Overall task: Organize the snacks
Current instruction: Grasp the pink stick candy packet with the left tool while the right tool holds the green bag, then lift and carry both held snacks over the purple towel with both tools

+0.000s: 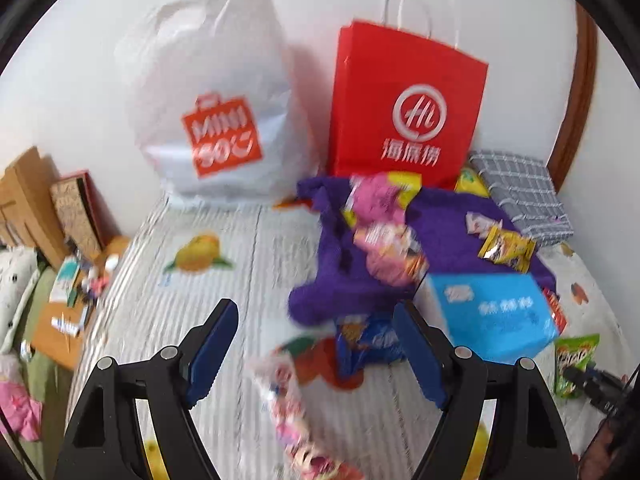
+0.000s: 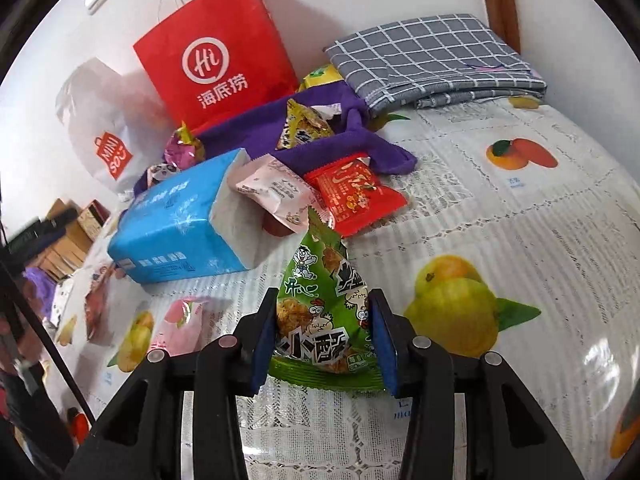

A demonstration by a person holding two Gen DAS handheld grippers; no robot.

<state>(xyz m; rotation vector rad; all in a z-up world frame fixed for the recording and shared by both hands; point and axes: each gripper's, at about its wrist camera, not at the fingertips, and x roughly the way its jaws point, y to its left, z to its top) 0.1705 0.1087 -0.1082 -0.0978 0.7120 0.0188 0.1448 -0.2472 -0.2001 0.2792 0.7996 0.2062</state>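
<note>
Right tool [image 2: 325, 338] clamps a green snack pack [image 2: 324, 312], its pads pressed to both sides, above the fruit-print bed cover [image 2: 520, 220]. Left tool [image 1: 316, 346] spread wide, gripping nothing, over a blurred pink pack [image 1: 286, 404]. Blue box [image 2: 176, 228], red pack [image 2: 354, 196] and pink-white pack [image 2: 276, 190] lie by the purple cloth [image 2: 360, 152]; red bag [image 2: 218, 56] stands behind.

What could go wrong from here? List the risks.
1. The right claw pinches the puffy green snack packet only by its sides; squeezing harder might burst it, and it could slip.
2. The left claw is open over a pink snack packet, but that view is blurred, so it may miss.
</note>
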